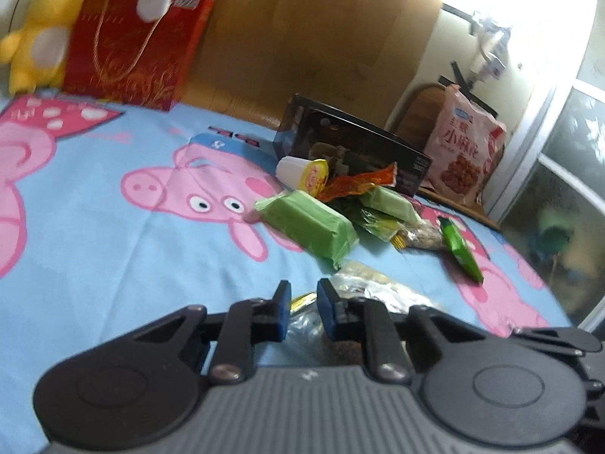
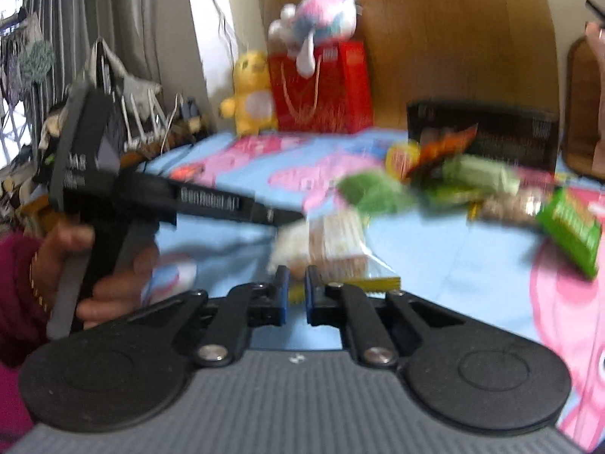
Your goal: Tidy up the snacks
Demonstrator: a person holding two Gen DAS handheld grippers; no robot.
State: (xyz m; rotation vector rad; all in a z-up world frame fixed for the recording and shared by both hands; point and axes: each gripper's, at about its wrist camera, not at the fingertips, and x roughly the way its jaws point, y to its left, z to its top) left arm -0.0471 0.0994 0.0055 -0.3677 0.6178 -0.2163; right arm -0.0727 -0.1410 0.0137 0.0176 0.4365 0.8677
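Note:
A clear snack packet (image 2: 332, 242) with a yellow sealed edge lies on the cartoon-pig bedsheet (image 1: 94, 227). My right gripper (image 2: 297, 295) is shut on its near yellow edge. My left gripper (image 2: 293, 217), held by a hand (image 2: 60, 257), reaches in from the left to the packet's far side. In the left wrist view my left gripper (image 1: 304, 308) is shut on the same clear packet (image 1: 363, 283), with plastic and a yellow strip between its blue pads. Beyond lie green packets (image 1: 308, 227), an orange wrapper (image 1: 359, 183) and a white cup with a yellow lid (image 1: 302, 174).
A black box (image 1: 351, 143) stands behind the snack pile, and a pink snack bag (image 1: 461, 151) sits on a chair to its right. A red gift bag (image 1: 132, 45) and a yellow plush (image 1: 41, 26) stand by the wooden headboard. A bright green packet (image 2: 571, 227) lies at the right.

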